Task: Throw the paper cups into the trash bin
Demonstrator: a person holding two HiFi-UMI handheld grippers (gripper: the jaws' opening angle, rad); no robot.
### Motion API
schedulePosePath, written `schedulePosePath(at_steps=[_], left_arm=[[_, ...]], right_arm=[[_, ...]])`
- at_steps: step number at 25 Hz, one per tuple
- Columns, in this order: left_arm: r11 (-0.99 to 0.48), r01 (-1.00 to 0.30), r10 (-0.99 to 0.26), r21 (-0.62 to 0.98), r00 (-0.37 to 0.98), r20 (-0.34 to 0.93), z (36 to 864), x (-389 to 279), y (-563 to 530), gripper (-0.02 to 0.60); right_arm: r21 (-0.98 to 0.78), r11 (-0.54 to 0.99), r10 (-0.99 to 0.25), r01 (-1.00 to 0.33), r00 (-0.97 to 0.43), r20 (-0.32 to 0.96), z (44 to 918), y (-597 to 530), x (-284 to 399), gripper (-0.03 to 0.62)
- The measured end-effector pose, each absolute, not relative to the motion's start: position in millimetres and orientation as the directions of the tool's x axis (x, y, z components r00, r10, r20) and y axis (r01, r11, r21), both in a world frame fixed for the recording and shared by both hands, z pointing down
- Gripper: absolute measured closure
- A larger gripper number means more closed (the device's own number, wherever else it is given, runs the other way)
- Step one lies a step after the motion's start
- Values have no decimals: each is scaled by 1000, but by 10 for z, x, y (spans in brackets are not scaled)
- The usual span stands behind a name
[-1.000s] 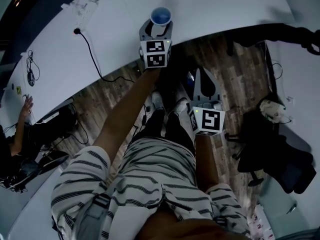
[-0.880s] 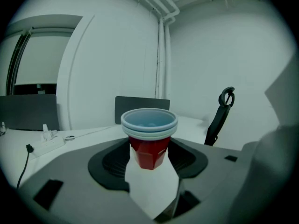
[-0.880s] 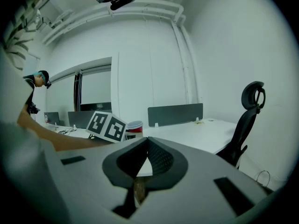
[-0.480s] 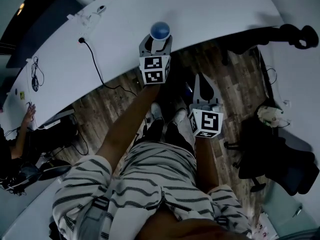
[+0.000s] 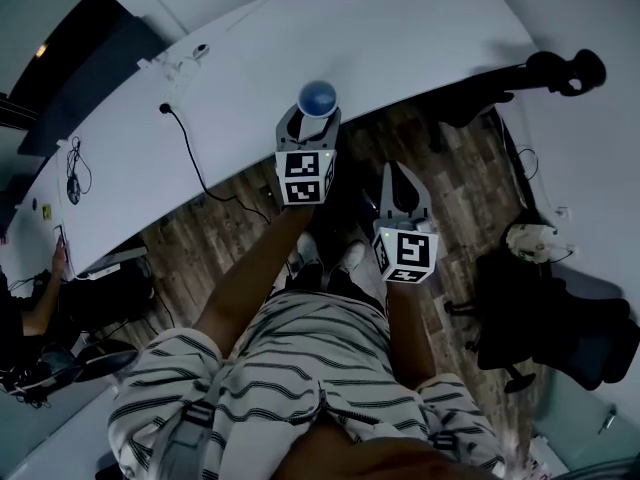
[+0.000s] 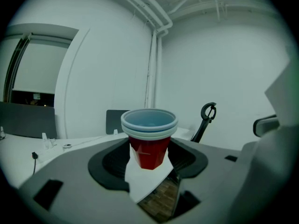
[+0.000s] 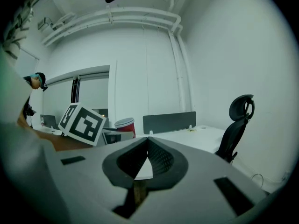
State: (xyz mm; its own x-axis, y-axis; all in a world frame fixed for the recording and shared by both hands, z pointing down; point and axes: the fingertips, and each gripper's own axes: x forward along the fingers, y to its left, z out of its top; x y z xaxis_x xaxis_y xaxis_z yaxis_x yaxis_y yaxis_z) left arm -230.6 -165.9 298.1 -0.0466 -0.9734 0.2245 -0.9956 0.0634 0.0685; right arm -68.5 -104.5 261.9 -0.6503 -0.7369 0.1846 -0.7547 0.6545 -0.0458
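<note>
Above the desk's [image 5: 420, 38] near edge: left gripper [image 5: 316, 116] grips a stack of cups [image 6: 149, 139], red outside, pale blue inside, upright with the mouth up. The jaws stand wide, pressing on the stack's sides. Right gripper [image 5: 400, 173] is off the desk, just beside that edge, over the floor [image 5: 200, 228]; its fingers are pressed together with nothing between. Cable [image 5: 186, 133] runs across the desk and drops off its edge. Chair [image 5: 560, 68] at the desk's right end.
</note>
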Motion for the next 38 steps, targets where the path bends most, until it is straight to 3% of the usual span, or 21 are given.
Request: schedulePosePath(at_steps=[38], left_arm=[[-192, -981, -969, 26, 194, 150, 2305, -976, -1127, 308]], right_arm=[[-19, 505, -859, -863, -505, 85, 2107, -1065, 328, 585]])
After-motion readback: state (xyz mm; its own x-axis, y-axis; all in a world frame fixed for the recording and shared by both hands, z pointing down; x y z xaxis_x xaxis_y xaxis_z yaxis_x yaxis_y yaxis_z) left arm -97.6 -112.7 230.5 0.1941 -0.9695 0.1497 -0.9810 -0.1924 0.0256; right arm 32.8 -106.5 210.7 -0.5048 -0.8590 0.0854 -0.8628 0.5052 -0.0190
